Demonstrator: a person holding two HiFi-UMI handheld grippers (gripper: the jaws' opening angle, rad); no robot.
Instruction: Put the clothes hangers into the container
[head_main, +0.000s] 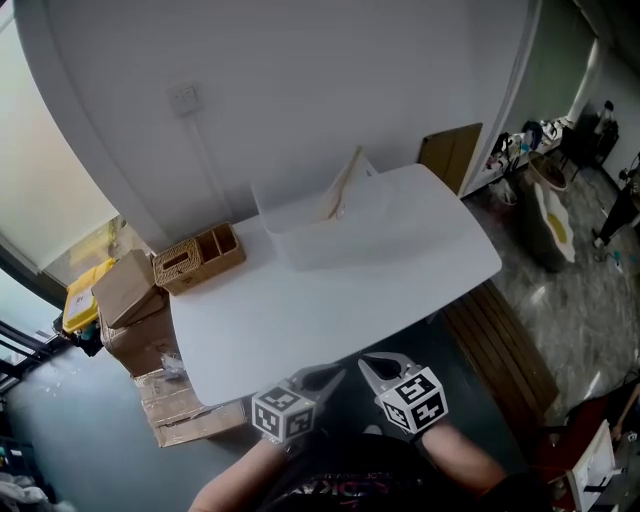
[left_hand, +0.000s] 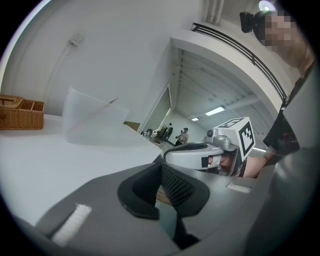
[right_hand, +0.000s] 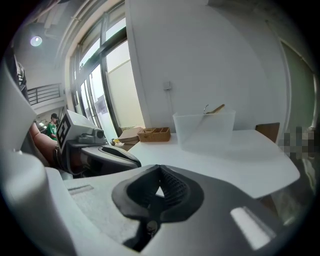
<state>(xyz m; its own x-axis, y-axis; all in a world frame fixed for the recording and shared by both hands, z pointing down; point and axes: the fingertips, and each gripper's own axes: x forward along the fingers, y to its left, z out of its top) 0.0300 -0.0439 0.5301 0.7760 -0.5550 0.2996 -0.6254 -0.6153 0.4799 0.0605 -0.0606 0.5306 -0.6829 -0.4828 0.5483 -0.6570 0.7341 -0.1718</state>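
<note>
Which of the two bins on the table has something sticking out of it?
The translucent plastic container in the middle: a wooden hanger pokes up from it. The wicker basket shows nothing above its rim.

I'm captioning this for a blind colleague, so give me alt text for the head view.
A clear container with a wooden clothes hanger in it stands at the far side of a white table, a wicker basket at the table's left edge. Near the camera, the left gripper and right gripper are side by side, both shut and empty.
</note>
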